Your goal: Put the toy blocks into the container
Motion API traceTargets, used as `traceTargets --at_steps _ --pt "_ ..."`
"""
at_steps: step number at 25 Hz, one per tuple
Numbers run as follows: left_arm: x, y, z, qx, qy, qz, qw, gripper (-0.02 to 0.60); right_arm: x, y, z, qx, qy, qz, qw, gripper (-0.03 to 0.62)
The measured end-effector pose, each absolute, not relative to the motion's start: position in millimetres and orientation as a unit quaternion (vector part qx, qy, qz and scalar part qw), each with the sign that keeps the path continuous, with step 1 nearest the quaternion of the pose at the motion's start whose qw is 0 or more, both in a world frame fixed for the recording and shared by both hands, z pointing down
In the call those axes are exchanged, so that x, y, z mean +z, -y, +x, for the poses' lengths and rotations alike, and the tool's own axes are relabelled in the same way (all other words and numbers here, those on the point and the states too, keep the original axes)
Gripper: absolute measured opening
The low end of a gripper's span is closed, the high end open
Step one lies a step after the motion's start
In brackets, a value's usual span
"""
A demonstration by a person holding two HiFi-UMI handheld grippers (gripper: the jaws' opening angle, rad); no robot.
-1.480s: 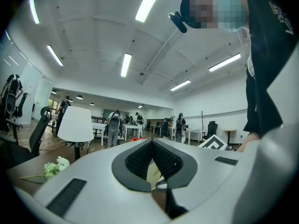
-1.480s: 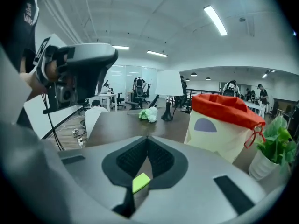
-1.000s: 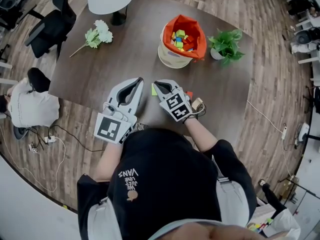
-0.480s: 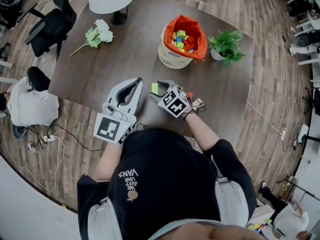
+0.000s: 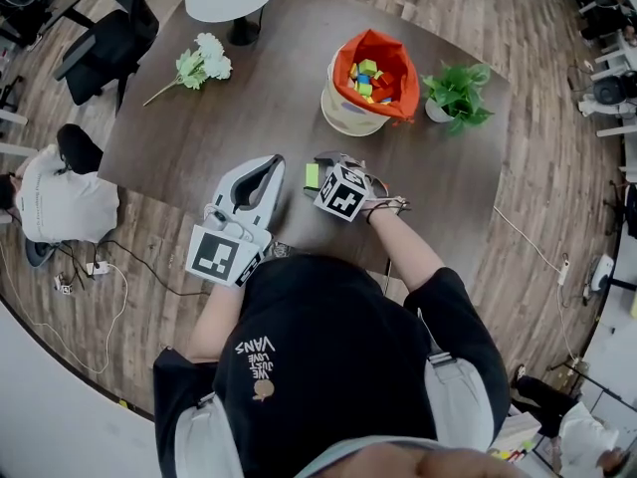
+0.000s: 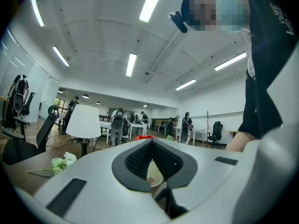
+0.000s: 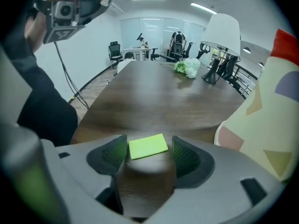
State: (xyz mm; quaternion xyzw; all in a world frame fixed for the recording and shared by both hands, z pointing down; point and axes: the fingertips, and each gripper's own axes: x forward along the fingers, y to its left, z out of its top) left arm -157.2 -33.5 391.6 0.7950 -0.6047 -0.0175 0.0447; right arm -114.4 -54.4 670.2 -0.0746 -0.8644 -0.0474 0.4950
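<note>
r tool (image 7: 149, 154) just spread, green block (image 7: 148, 146) between; l tool (image 6: 152, 142) pressed together; dark wood table (image 7: 163, 97), office.

This is an open-plan office. Swivel chairs (image 5: 105, 43) stand on a wood-plank floor (image 5: 542, 118). Long strip lights (image 6: 131, 64) line the white ceiling, and people (image 6: 117, 119) stand among rows of white desks (image 6: 134, 125).

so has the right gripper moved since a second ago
Yes. The right gripper has tipped down and slid toward the container; its jaws, just opening, now straddle the green block without gripping it.
</note>
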Motion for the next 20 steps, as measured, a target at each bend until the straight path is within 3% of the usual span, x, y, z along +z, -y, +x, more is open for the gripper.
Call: traceTargets --at_steps 6,20 --pt "394 31 -160 -0.018 0.611 0.79 0.049 0.011 690 53 -109 -0.089 0.829 -0.126 0.537 0.305" --pt "398 28 -159 -0.015 0.612 0.788 0.056 0.011 693 53 -115 -0.066 0.817 -0.175 0.545 0.304"
